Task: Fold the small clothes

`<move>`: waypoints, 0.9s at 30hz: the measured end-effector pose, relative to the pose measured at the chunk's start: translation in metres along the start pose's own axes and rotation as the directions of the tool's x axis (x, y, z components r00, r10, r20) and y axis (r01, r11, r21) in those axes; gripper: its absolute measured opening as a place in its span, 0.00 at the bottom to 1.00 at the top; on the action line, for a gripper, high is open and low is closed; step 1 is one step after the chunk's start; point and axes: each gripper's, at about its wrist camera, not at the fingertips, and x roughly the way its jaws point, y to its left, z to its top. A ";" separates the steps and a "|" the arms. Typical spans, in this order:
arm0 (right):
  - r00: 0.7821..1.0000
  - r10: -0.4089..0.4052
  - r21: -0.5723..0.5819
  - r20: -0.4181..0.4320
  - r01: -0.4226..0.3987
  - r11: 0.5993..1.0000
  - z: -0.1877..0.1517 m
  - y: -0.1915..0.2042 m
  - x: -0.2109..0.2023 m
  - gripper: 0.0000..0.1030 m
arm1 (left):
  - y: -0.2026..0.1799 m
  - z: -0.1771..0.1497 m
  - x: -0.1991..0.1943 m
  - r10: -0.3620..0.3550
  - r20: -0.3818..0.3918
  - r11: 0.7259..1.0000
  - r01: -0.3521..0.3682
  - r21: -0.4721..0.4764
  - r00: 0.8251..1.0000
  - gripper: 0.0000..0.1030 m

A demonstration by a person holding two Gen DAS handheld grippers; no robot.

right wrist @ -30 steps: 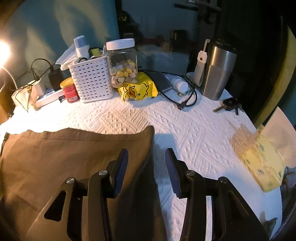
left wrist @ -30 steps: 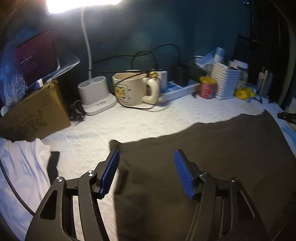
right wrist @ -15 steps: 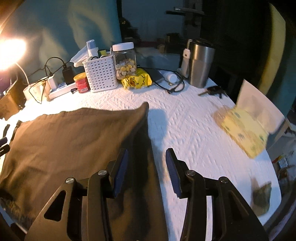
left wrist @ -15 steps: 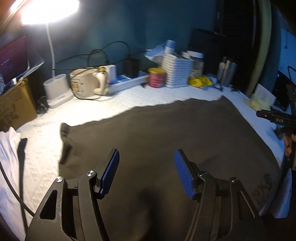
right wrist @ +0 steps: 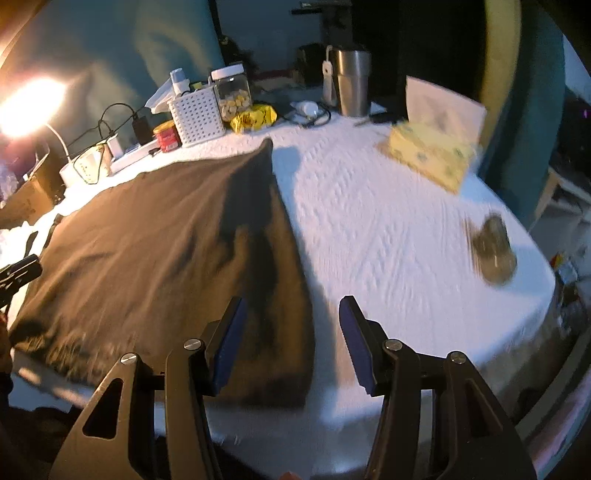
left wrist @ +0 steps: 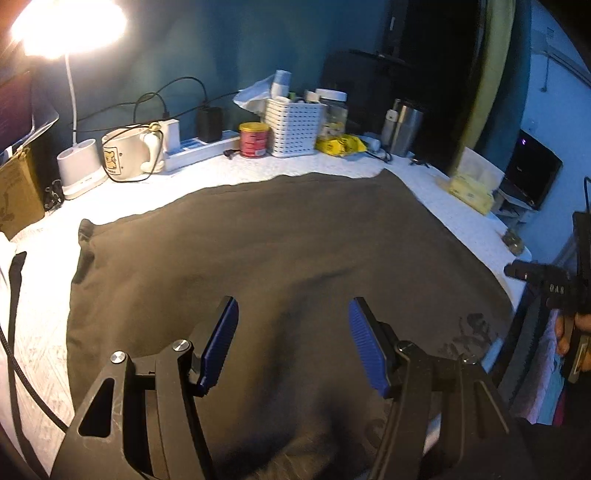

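A dark brown garment [left wrist: 280,258] lies spread flat on the white quilted table cover [left wrist: 155,188], with a dark print near its front right corner. My left gripper [left wrist: 293,345] hovers open above the garment's near half, blue pads apart, nothing between them. My right gripper [right wrist: 290,341] hangs over the garment's [right wrist: 166,236] right edge near the table's front. Its jaws are opening and hold nothing. Part of the right tool and a hand [left wrist: 569,328] show at the right edge of the left wrist view.
Along the back stand a lit desk lamp [left wrist: 70,33], a cream mug [left wrist: 125,158], a power strip with cables [left wrist: 199,147], a red tin [left wrist: 253,140], a white basket [left wrist: 293,127], a jar [right wrist: 232,92] and a steel tumbler [right wrist: 349,81]. A yellow tissue pack [right wrist: 428,155] and a small dark object [right wrist: 493,251] lie on the right. White cloth [left wrist: 7,251] lies left.
Both grippers have pulled back toward the table's front, so more of the garment shows. The left view swung right. The right gripper's jaws have widened.
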 end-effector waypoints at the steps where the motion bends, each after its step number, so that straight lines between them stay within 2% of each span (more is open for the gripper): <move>1: 1.000 0.006 0.003 -0.008 -0.006 1.000 -0.008 0.000 -0.004 0.54 | -0.002 -0.002 -0.001 -0.003 -0.003 1.000 0.003 0.001 1.000 0.60; 6: 0.999 0.046 0.053 -0.029 -0.045 0.998 -0.034 0.001 -0.014 0.54 | -0.010 -0.012 -0.004 -0.014 -0.020 1.000 0.015 0.003 1.000 0.60; 8: 0.994 0.099 0.082 -0.039 -0.096 0.992 -0.041 0.004 -0.014 0.57 | -0.010 -0.015 -0.005 -0.011 -0.020 1.000 0.011 0.001 1.000 0.60; 10: 0.976 0.209 0.144 -0.063 -0.198 0.970 -0.047 0.005 -0.009 0.60 | -0.008 -0.017 -0.008 -0.006 -0.017 1.000 0.006 -0.006 1.000 0.60; 12: 0.970 0.233 0.168 -0.068 -0.219 0.961 -0.049 0.009 -0.004 0.60 | -0.005 -0.017 -0.008 0.005 -0.016 1.000 -0.005 -0.013 1.000 0.60; 22: 0.978 0.208 0.200 -0.030 -0.198 0.960 -0.023 0.019 0.019 0.69 | 0.034 -0.010 -0.003 0.072 -0.010 0.994 -0.073 -0.079 0.997 0.60; 27: 0.981 0.193 0.202 -0.012 -0.187 0.962 -0.005 0.033 0.037 0.70 | 0.054 -0.008 0.001 0.093 -0.024 0.988 -0.095 -0.120 0.995 0.60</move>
